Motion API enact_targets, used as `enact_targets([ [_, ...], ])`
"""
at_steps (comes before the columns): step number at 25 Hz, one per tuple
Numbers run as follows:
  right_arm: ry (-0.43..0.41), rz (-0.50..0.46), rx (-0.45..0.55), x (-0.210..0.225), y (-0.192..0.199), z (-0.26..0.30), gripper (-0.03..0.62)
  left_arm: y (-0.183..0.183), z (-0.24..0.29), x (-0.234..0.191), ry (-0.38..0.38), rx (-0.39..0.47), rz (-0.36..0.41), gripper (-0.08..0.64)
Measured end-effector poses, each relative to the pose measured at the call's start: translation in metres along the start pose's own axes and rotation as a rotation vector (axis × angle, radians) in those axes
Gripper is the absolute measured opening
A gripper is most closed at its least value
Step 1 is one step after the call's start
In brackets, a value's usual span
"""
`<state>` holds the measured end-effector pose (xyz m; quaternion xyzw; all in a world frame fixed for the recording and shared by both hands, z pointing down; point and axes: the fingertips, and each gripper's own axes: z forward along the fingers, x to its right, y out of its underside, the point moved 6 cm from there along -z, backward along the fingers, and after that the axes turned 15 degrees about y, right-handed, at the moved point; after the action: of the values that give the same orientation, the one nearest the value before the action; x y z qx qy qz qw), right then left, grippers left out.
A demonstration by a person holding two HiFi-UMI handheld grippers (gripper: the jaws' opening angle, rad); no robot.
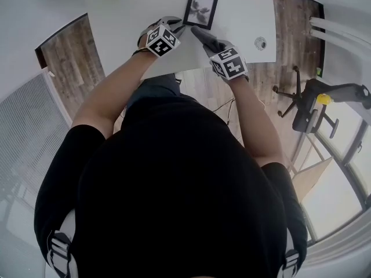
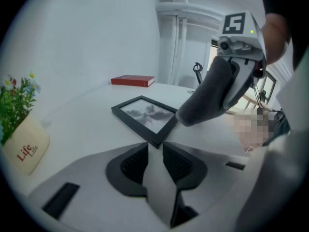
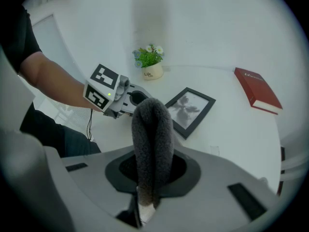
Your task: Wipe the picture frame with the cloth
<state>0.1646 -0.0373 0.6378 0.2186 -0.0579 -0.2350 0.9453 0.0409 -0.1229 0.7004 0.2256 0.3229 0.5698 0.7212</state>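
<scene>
Between right gripper (image 3: 152,164) fingers (image 3: 180,166) cloth (image 3: 152,129); frame (image 2: 145,114) corner at left gripper (image 2: 153,154) fingers (image 2: 133,162)

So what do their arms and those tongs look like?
Short black sleeves, forearms bare. The left gripper and right gripper: pale grey tongs with dark ribbed pads, each carrying a white cube with black square markers. A black cable hangs by the left wrist.

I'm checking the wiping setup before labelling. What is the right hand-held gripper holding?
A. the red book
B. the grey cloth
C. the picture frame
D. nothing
B: the right hand-held gripper is shut on the cloth, which stands up between its jaws, while the frame and the book lie on the table beyond it.
</scene>
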Motion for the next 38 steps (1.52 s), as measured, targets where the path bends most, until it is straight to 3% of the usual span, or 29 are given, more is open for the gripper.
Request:
enact_targets([
  [5,0.003,0.049,0.038,0.000,0.008,-0.026,0.046,0.001,-0.025,-0.001,-0.017,0.074,-0.067,0.100],
  [11,0.024,0.130,0.118,0.008,0.013,-0.068,0.046,0.016,-0.064,0.024,-0.005,0.073,-0.115,0.100],
  [16,0.055,0.167,0.203,0.012,0.008,-0.107,0.046,0.003,-0.100,0.050,-0.009,0.164,-0.141,0.100],
  [24,0.124,0.198,0.377,0.018,-0.015,-0.176,0.046,-0.034,-0.153,0.084,0.012,0.220,-0.068,0.100],
  [32,0.203,0.232,0.522,0.031,-0.022,-0.239,0.046,-0.074,-0.217,0.112,-0.055,0.338,-0.010,0.098],
  [38,0.240,0.249,0.570,0.031,-0.019,-0.268,0.046,-0.081,-0.248,0.123,-0.083,0.406,-0.021,0.098],
])
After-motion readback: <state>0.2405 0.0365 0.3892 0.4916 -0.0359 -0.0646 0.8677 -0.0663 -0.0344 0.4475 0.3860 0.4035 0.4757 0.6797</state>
